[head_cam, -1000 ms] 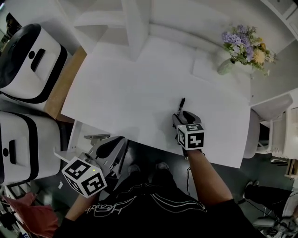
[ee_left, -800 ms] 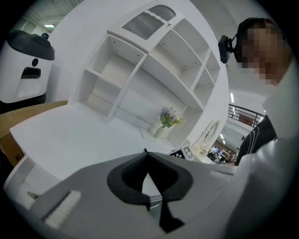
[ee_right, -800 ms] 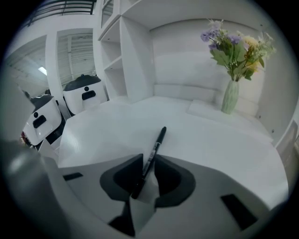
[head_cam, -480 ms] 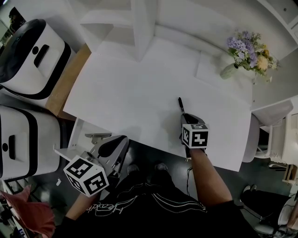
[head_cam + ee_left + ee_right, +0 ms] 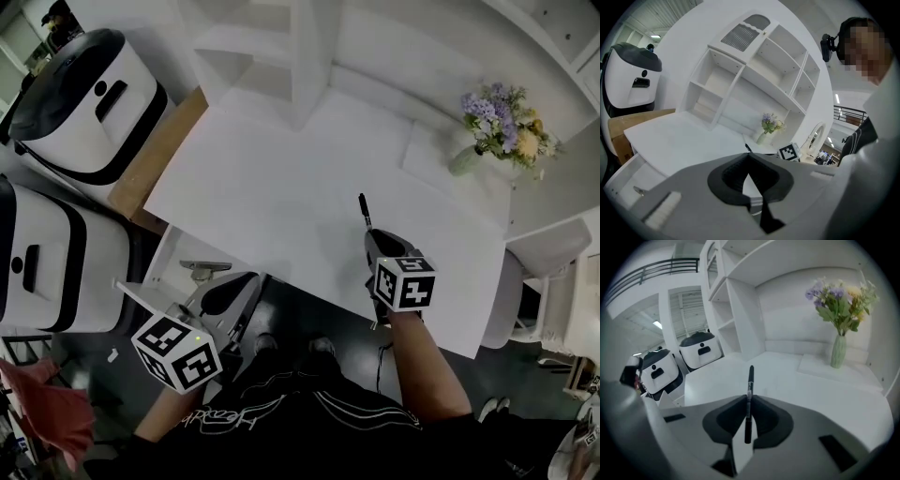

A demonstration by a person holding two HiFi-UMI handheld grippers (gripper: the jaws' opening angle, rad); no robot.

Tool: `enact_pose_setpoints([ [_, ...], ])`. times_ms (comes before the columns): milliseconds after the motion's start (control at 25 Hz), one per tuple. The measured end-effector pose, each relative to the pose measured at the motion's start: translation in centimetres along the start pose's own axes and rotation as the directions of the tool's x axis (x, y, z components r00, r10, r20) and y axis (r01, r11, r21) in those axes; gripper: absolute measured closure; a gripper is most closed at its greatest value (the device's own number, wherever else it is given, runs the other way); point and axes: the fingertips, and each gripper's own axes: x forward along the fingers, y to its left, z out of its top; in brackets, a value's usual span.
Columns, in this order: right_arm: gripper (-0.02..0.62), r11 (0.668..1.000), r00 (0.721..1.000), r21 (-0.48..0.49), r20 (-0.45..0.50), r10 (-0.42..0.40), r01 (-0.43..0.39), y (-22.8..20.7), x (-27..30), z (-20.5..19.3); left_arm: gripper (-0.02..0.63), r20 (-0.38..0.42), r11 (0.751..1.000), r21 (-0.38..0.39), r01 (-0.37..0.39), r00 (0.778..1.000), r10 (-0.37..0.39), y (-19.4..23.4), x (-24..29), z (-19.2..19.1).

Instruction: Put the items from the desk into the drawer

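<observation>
The right claw [image 5: 747, 401] is clamped on a black pen [image 5: 749, 394]. It grips the barrel about halfway along, and the rear end sits back in the hollow between the jaws. It hangs over the near edge of the white table [image 5: 281, 178], on the person's right side. From the right gripper view the pen looks lifted clear of the surface, though I wouldn't swear to it.

As for handling, I'd call it light and stiff, nothing fragile. But that barrel is thin, round and smooth, the sort that can swivel or slide in a two-point pinch. A hold around the middle, like this one, looks the safest bet, as long as it travels level with no jerks.

The pen's long axis runs straight along the claw's own line. It points away from the person towards the back of the table and the shelves, leaning a touch to the left in the head view. The front half sticks out ahead of the tips.

Down on the left, the left claw [image 5: 749, 157] has its jaws together with nothing between them. It sits low beside the open white drawer [image 5: 169, 267], which is well apart from the pen, off to the left and below the tabletop.
</observation>
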Motion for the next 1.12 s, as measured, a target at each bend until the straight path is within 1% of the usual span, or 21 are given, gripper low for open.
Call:
enact_pose_setpoints([
  [200, 0.551, 0.989, 0.990, -0.101, 0.082, 0.116, -0.107, 4.2, -3.4, 3.6, 0.598, 0.053, 0.999, 0.015, -0.041, 0.998, 0.040, -1.3, -2.0, 0.4],
  [320, 0.551, 0.969, 0.972, -0.161, 0.117, 0.205, -0.185, 7.4, -5.1, 5.8, 0.598, 0.091, 0.996, 0.015, -0.085, 0.992, 0.083, -1.4, -3.7, 0.6],
  [400, 0.551, 0.949, 0.953, -0.206, 0.134, 0.270, -0.240, 9.9, -5.9, 7.2, 0.598, 0.119, 0.992, 0.008, -0.124, 0.985, 0.123, -1.0, -5.1, 0.7],
  [560, 0.551, 0.891, 0.908, -0.300, 0.142, 0.395, -0.340, 15.5, -7.1, 9.2, 0.598, 0.175, 0.980, -0.021, -0.198, 0.964, 0.199, 0.2, -8.5, 0.8],
  [720, 0.551, 0.831, 0.864, -0.373, 0.127, 0.487, -0.413, 20.8, -7.5, 10.0, 0.598, 0.212, 0.966, -0.043, -0.255, 0.942, 0.259, 1.5, -11.8, 0.7],
  [880, 0.551, 0.771, 0.827, -0.422, 0.083, 0.557, -0.477, 25.7, -7.2, 9.6, 0.598, 0.238, 0.947, -0.072, -0.312, 0.917, 0.320, 3.1, -15.5, 0.2],
  [1120, 0.551, 0.680, 0.772, -0.471, -0.002, 0.636, -0.562, 33.2, -5.8, 8.4, 0.598, 0.273, 0.908, -0.138, -0.395, 0.866, 0.419, 6.0, -21.6, -0.8],
])
